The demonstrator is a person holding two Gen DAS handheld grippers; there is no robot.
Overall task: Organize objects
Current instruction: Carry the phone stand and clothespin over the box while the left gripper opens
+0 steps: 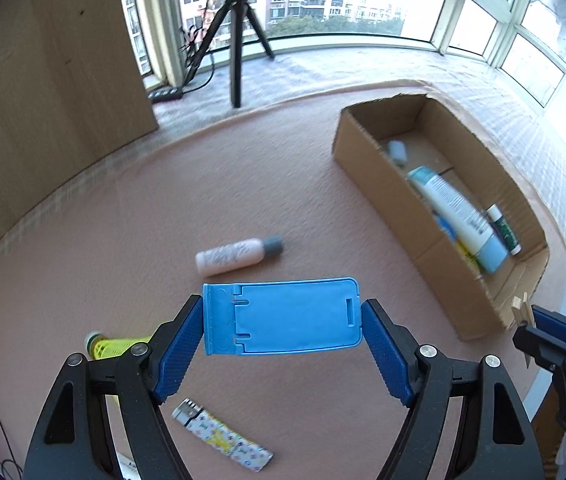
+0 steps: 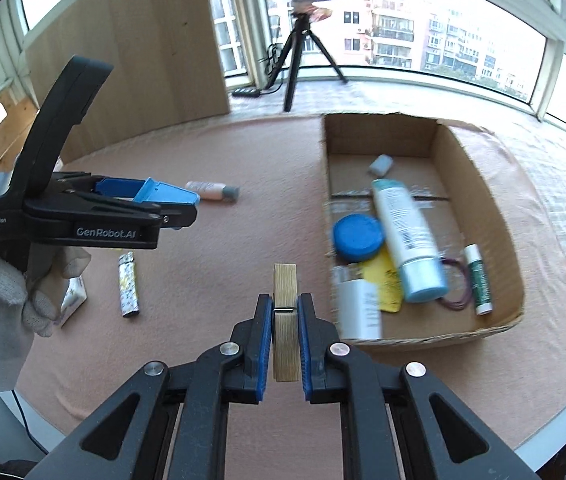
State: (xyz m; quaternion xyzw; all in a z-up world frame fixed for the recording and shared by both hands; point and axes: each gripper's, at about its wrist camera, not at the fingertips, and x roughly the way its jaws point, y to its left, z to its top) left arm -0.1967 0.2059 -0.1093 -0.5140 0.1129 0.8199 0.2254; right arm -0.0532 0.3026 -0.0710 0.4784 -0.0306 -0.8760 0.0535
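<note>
Left gripper [image 1: 282, 320] clamps blue stand [image 1: 283, 316] lengthwise, crosswise.

Blue phone stand [image 1: 283, 316], tan wooden clothespin [image 2: 285, 320], pale pink bottle [image 1: 233, 255] with grey cap, floral-patterned lighter [image 1: 223, 436]

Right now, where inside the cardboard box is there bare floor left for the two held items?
In the cardboard box, the far end around the small grey piece is bare. The near half is crowded: blue lid, white tube, green stick.
</note>
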